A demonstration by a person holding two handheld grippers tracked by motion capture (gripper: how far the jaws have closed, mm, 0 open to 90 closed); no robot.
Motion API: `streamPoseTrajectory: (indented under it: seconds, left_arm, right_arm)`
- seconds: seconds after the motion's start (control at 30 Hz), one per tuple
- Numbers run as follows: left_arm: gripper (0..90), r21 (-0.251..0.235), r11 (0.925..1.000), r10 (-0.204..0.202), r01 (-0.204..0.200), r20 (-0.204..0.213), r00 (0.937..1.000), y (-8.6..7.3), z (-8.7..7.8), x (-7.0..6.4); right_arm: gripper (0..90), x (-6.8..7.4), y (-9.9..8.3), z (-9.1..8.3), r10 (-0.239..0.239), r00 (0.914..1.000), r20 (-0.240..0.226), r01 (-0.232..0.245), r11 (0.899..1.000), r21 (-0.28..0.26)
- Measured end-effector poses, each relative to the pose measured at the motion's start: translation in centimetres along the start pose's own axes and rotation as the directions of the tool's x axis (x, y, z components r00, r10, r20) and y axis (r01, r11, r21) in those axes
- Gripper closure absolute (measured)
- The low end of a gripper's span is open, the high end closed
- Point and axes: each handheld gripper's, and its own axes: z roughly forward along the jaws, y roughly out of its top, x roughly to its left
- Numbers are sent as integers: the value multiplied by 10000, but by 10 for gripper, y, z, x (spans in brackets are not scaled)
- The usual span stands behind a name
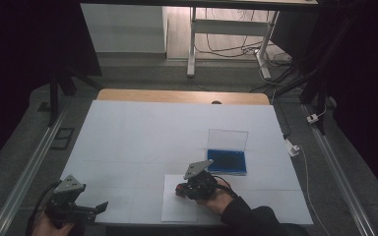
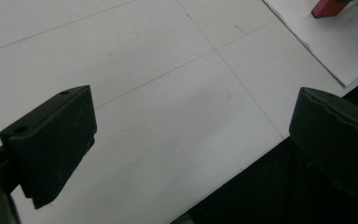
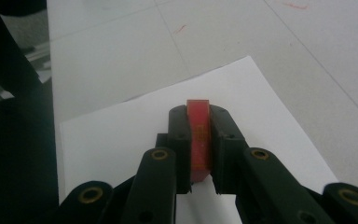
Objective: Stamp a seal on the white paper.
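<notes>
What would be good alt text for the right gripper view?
The right hand-held gripper clamps a small red block between its two black jaws, above a white sheet of paper that lies on a white table.

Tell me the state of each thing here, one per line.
Right gripper: shut on the red stamp.
Red stamp: clamped upright between the jaws, over the paper sheet.
Left gripper: open, holding nothing.
Blue ink pad case: open, clear lid raised.
Paper sheet: flat on the table.
</notes>
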Motion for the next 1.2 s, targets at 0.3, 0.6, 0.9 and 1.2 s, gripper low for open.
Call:
streamPoseTrajectory:
  seconds: [0.3, 0.6, 0.9, 1.2]
  left_arm:
    - [12, -14, 10000, 15, -15, 0, 10000, 0, 0, 0]
    - [12, -26, 10000, -8, 8, 22, 10000, 0, 0, 0]
    - [12, -27, 10000, 9, -9, 5, 10000, 0, 0, 0]
    - [12, -35, 10000, -8, 8, 9, 10000, 0, 0, 1]
  right_arm:
    - [807, 9, 1, 0, -649, 9968, 466, 647, 9979, 55]
    - [804, 2, 1, -1, -52, 9999, 141, 54, 9999, -100]
    - [803, 1, 5, -9, 49, 9998, 175, -41, 9990, -453]
    - [803, 1, 7, -15, -63, 9997, 241, 76, 9986, -522]
